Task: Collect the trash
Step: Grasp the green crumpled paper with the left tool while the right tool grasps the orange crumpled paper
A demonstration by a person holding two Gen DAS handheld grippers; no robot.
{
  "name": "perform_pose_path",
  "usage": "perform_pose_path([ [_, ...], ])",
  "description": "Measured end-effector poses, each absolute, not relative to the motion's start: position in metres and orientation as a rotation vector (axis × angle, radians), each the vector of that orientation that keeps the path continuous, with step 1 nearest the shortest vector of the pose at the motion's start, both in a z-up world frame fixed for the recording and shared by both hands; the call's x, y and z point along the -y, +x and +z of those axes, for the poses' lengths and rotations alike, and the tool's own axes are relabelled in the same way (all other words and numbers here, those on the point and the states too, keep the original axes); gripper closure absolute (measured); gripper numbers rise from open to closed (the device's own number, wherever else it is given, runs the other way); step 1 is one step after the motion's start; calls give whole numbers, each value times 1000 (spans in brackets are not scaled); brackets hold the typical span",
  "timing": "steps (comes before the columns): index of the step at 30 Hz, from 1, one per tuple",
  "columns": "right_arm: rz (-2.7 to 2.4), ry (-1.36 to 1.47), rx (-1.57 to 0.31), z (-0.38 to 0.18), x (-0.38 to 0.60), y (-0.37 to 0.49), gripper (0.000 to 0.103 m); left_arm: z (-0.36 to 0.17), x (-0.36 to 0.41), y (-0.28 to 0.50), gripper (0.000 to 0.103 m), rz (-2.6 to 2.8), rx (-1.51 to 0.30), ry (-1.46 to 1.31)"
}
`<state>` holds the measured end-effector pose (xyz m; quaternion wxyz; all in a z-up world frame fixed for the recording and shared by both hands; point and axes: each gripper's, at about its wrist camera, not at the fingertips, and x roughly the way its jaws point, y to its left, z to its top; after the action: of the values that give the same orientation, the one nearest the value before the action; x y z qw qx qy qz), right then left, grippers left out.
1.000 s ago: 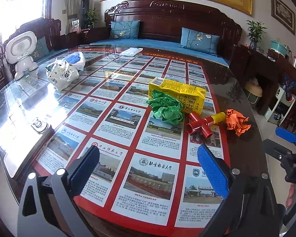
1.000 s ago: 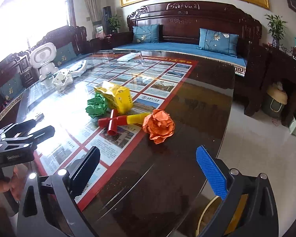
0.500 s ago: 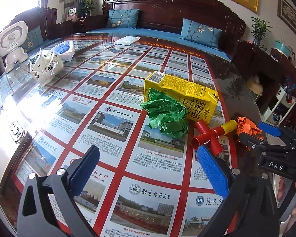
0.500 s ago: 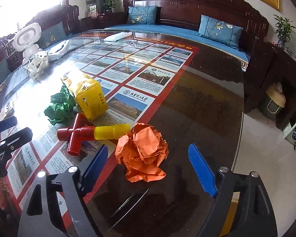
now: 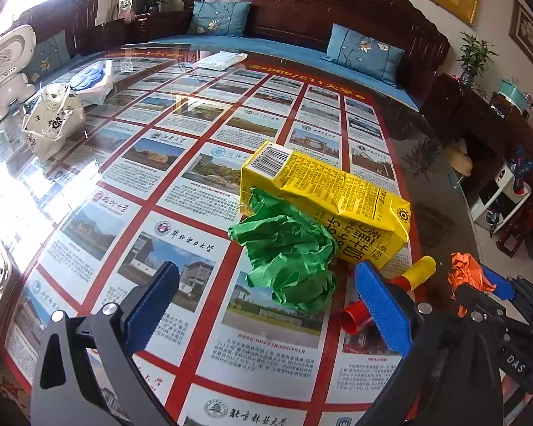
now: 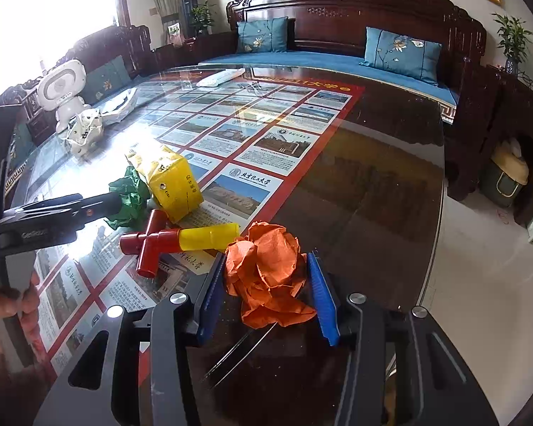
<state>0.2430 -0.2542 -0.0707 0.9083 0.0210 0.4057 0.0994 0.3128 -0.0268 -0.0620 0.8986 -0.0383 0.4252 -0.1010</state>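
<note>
A crumpled green paper ball (image 5: 289,259) lies on the glass table against a yellow drink carton (image 5: 332,200). My left gripper (image 5: 270,301) is open, its blue pads just short of the green ball on either side. A crumpled orange paper ball (image 6: 268,275) lies between the pads of my right gripper (image 6: 266,293), which has closed in around it, both pads at or near the paper. The orange ball also shows in the left wrist view (image 5: 467,273). A red and yellow pipe toy (image 6: 174,241) lies between the two balls.
A white robot figure (image 6: 62,90) and a wrapped white pouch (image 5: 51,122) stand at the far left of the table (image 6: 355,184). A white packet (image 5: 220,60) lies at the far end. The table's right edge drops to tiled floor. A sofa runs behind.
Both grippers have moved forward. The left now flanks the green ball. The right jaws have narrowed around the orange ball.
</note>
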Motion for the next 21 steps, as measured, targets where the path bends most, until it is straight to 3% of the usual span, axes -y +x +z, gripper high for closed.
perform_pose_path([
  [11, 243, 60, -814, -61, 256, 233, 57, -77, 30, 336, 8, -157, -917, -55],
  [13, 250, 66, -814, -60, 256, 231, 57, -75, 31, 333, 36, -148, -904, -21],
  [15, 255, 70, -813, -59, 257, 229, 57, -73, 30, 330, 51, -170, -900, -21],
  [21, 256, 67, -807, -56, 257, 223, 57, -72, 19, 315, 59, -193, -889, -49],
])
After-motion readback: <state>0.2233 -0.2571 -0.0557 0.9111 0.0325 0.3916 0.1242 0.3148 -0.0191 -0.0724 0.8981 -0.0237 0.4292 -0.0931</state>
